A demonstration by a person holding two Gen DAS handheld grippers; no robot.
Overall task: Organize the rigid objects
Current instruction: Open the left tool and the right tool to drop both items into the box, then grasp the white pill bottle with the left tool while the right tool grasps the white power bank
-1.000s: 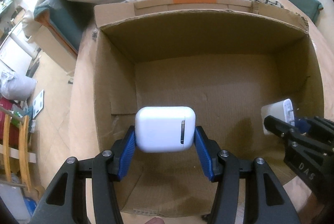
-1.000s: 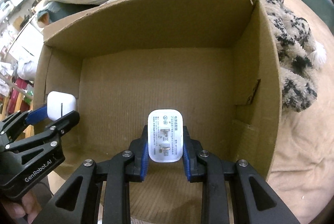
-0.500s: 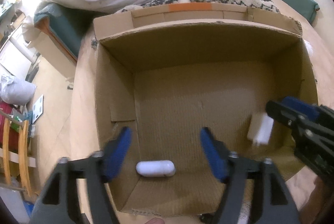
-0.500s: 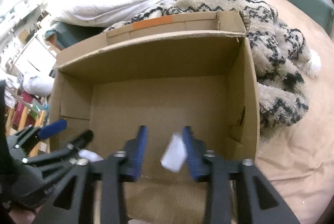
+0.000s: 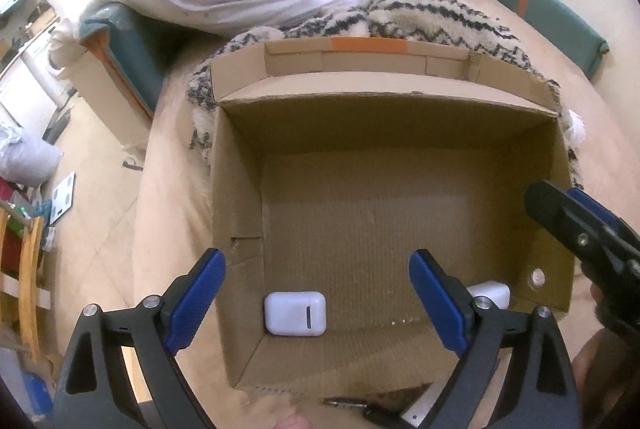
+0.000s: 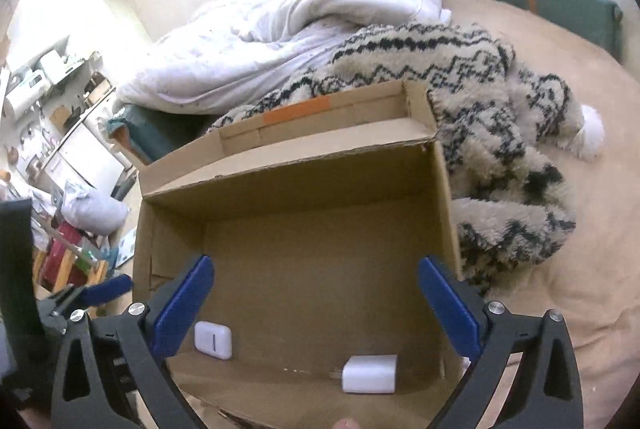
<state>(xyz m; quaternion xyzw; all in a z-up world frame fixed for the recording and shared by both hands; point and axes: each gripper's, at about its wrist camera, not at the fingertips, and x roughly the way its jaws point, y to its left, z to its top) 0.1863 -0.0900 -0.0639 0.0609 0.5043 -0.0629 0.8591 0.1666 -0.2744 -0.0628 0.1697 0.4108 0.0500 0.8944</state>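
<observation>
Both objects lie on the floor of the brown cardboard box [image 5: 240, 189]. The white rounded earbud case [image 5: 295, 313] lies below the left tool [image 5: 316, 293], and the white plastic charger block [image 6: 369, 373] below the right tool [image 6: 316, 301], its long axis crosswise. Both tools' jaws are opening and hold nothing.

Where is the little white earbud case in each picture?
Left wrist view: the earbud case lies low in the middle, on the cardboard box floor by the near wall.
Right wrist view: the case lies lower left.
Shared landmark: the orange tape on the far flap.
</observation>
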